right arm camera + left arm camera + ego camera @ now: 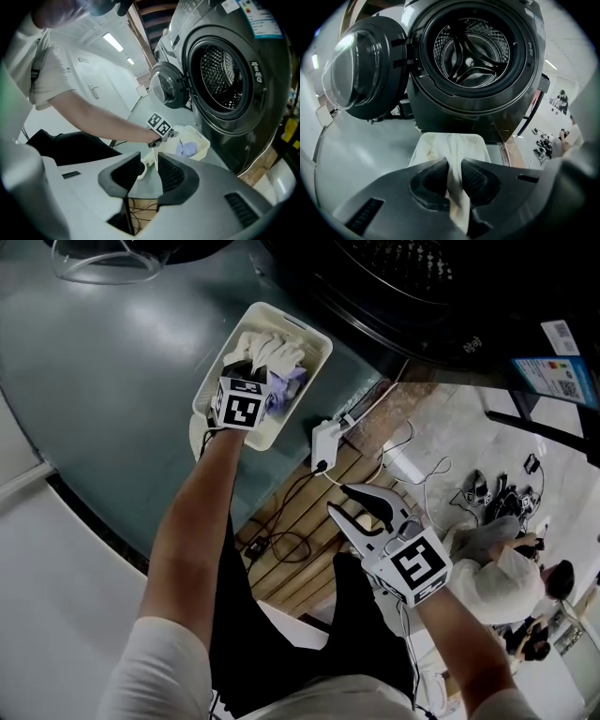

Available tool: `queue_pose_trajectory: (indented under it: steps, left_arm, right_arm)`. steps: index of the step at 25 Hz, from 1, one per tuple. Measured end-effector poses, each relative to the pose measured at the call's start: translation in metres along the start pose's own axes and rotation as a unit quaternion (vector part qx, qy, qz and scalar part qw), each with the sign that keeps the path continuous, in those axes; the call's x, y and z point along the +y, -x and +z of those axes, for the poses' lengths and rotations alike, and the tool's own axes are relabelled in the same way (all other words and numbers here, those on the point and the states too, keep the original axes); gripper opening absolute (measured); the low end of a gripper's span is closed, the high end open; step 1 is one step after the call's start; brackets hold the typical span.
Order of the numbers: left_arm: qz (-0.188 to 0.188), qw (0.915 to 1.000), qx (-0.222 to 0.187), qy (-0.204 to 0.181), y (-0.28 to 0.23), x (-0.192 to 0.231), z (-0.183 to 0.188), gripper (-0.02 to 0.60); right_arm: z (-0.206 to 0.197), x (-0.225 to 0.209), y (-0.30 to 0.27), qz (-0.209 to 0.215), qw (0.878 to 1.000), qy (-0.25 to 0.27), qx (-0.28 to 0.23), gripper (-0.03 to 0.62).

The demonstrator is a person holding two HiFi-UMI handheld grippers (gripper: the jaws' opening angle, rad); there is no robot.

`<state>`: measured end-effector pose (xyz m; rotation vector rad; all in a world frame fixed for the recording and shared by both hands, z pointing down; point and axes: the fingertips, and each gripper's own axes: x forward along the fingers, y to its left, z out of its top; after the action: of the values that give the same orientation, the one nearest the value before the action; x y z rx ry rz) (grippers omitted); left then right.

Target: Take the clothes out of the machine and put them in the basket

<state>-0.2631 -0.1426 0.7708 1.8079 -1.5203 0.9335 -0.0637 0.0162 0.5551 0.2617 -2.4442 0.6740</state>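
The white basket (311, 345) stands on the grey floor in front of the dark washing machine (403, 296), with white and lilac clothes (272, 357) in it. My left gripper (242, 381) hangs over the basket's near end. Its jaws are shut on a white cloth (457, 197), which trails down toward the basket (480, 139). The drum (471, 51) looks empty. My right gripper (339, 499) is open and holds nothing, off to the right of the basket over the wooden slats. In the right gripper view its jaws (150, 171) face the basket (202, 140) and the lilac garment (187, 149).
The machine's round door (361, 70) stands swung open to the left. A white power adapter (326, 442) and black cables (281, 542) lie on the wooden slats (309, 512) right of the basket. A person (497, 568) crouches at the right beside loose items.
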Motion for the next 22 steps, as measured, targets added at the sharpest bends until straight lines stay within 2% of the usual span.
queue_pose_trajectory:
  steps: [4,15,22]
  left_arm:
    - [-0.012,0.9994,0.03,0.012,-0.026,-0.007,-0.015,0.038]
    - [-0.033,0.996,0.082,0.011,-0.072,0.003,-0.041,0.051]
    - [-0.038,0.9919,0.119,0.021,-0.092,0.013,-0.061,0.095]
  right_arm:
    - [0.002,-0.007,-0.005,-0.005,1.0,0.001,0.006,0.12]
    - [0.018,-0.018,-0.05,0.015,0.999,0.003,0.035,0.12]
    - [0.029,-0.021,-0.072,0.03,0.999,0.007,0.043,0.12]
